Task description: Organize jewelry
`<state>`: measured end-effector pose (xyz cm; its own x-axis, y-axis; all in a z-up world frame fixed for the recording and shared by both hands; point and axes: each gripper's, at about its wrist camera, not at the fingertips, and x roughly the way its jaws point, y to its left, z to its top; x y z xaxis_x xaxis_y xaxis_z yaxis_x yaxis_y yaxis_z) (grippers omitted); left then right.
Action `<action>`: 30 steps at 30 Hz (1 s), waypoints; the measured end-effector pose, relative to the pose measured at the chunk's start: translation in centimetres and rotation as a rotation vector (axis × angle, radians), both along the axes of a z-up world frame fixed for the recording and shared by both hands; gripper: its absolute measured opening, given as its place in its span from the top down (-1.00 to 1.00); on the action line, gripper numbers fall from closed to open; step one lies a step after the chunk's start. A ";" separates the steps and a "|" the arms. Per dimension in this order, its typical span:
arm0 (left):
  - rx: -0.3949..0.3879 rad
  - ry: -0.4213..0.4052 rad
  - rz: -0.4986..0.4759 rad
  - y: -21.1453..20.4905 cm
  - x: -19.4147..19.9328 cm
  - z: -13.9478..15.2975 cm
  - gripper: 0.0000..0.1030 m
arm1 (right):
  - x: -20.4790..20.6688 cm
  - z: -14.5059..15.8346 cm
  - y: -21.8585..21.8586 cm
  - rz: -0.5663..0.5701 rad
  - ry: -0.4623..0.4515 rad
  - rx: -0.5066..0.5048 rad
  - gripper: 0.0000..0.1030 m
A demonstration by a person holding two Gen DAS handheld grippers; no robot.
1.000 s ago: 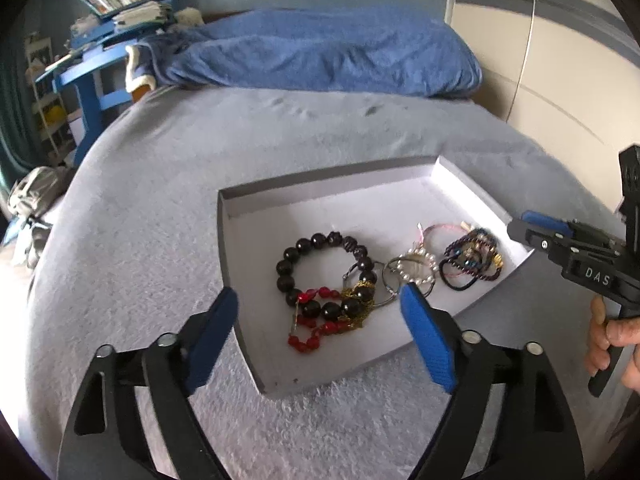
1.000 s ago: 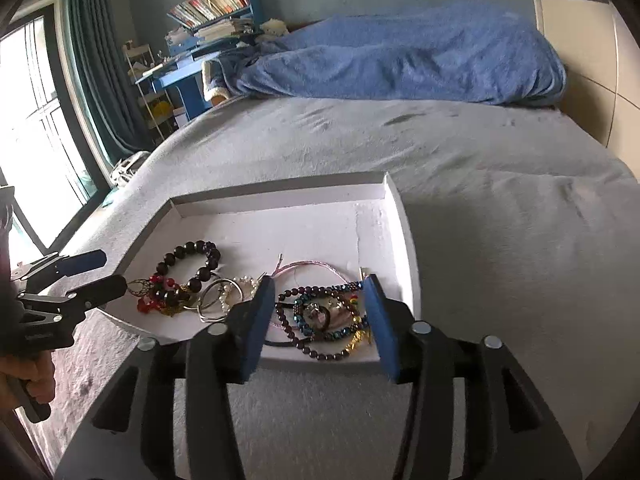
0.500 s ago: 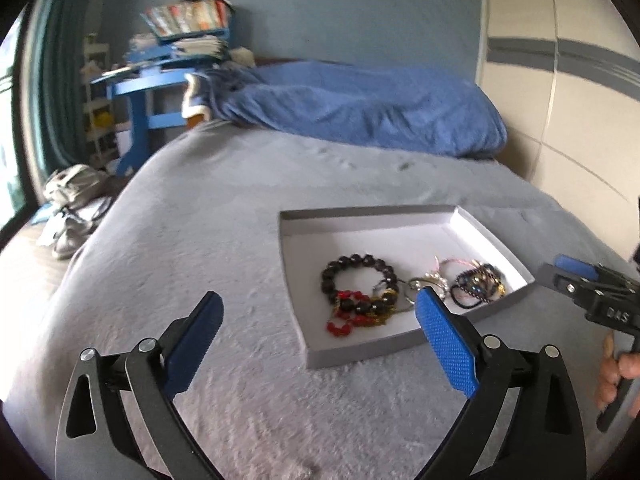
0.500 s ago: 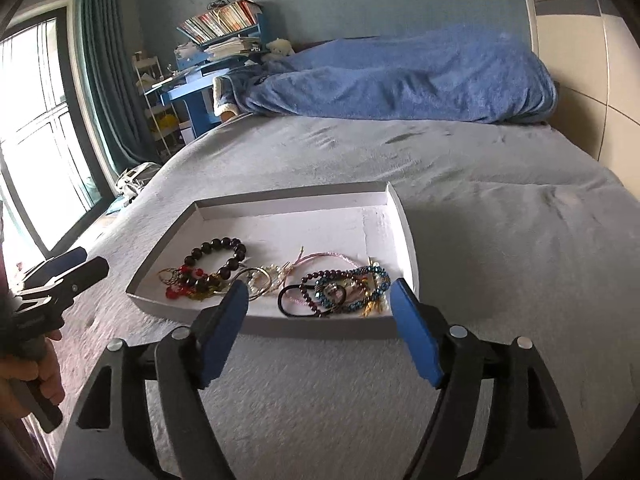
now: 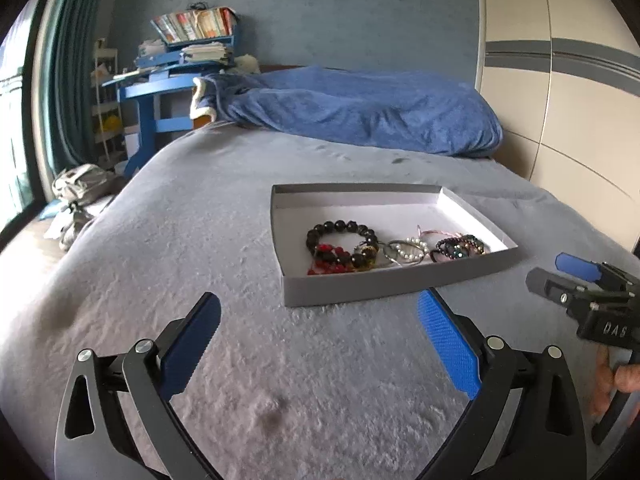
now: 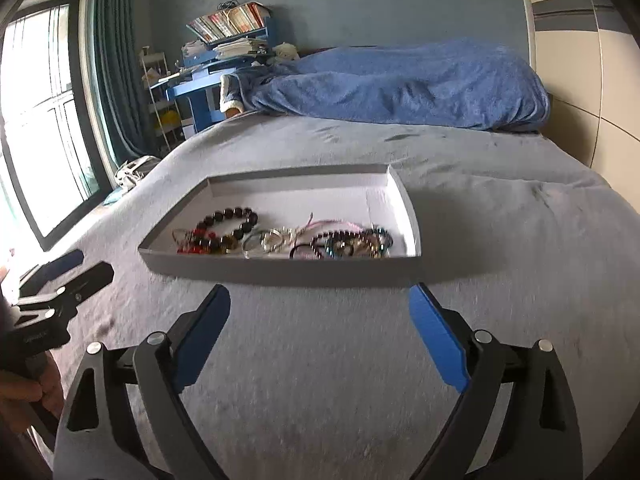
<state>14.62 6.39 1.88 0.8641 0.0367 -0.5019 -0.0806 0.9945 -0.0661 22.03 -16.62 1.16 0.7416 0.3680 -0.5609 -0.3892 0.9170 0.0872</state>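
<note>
A shallow grey tray lies on the grey bed. Along its near side lie a black bead bracelet, red beads, silver and pearl rings and a tangle of dark beaded bracelets. My left gripper is open and empty, above the blanket in front of the tray. My right gripper is open and empty, also short of the tray's near wall. Each gripper shows in the other's view, the right and the left.
A blue duvet is heaped at the bed's far end. A blue desk with books stands at the back left. A window and curtain are on the left, a cream wall on the right.
Both grippers have pulled back from over the tray toward the near side of the bed. The right gripper's jaws have opened wider. The jewelry has not moved.
</note>
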 end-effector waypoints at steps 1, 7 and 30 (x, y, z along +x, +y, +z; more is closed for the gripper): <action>0.002 0.001 0.001 -0.1 -0.1 -0.1 -0.90 | -0.3 -0.2 0.1 0.001 -0.003 -0.007 -0.75; 0.005 -0.037 0.011 -0.3 -1.3 -0.4 -0.90 | -1.8 -1.1 -0.1 -0.006 -0.045 -0.006 -0.81; 0.034 -0.068 0.001 -0.9 -1.7 -0.3 -0.90 | -3.2 -0.7 0.3 0.025 -0.116 -0.010 -0.84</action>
